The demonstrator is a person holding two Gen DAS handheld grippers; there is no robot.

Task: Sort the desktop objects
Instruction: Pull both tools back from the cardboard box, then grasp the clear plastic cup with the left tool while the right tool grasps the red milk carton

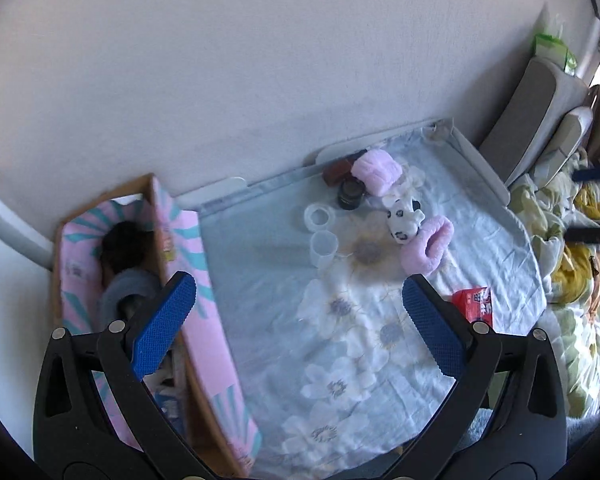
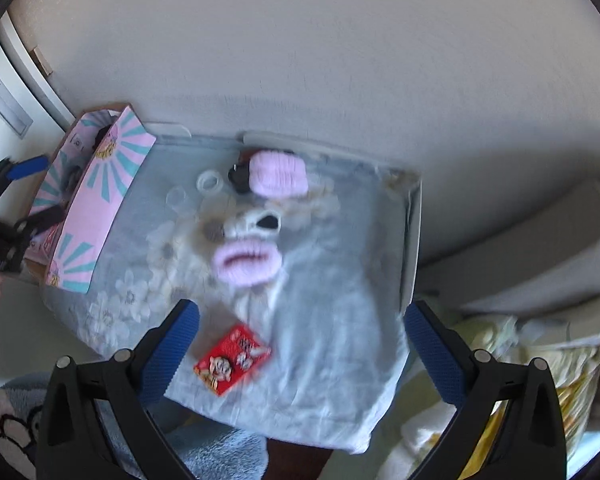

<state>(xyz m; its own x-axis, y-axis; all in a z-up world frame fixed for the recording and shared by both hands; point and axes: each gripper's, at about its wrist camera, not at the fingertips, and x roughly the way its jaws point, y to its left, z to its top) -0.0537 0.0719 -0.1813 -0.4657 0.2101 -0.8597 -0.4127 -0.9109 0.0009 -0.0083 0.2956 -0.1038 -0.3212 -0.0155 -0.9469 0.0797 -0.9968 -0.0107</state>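
Note:
A small table with a flowered cloth (image 1: 340, 320) holds two pink fluffy items (image 1: 428, 246) (image 1: 376, 170), a black-spotted white plush (image 1: 404, 220), two clear cups (image 1: 323, 246), a dark jar (image 1: 350, 196), a brown item (image 1: 336, 170) and a red packet (image 1: 474, 300). A pink cardboard box (image 1: 188, 260) at the table's left holds dark and grey things. My left gripper (image 1: 296, 304) is open and empty above the box edge. My right gripper (image 2: 302, 328) is open and empty above the red packet (image 2: 232, 360) and the near pink item (image 2: 248, 262); that view is blurred.
A white wall runs behind the table. Grey cushions (image 1: 536, 116) and rumpled yellow-green bedding (image 1: 572, 280) lie to the right. A fluffy blue-grey rug (image 2: 220, 452) lies below the table's front edge. My left gripper also shows at the left of the right wrist view (image 2: 4, 200).

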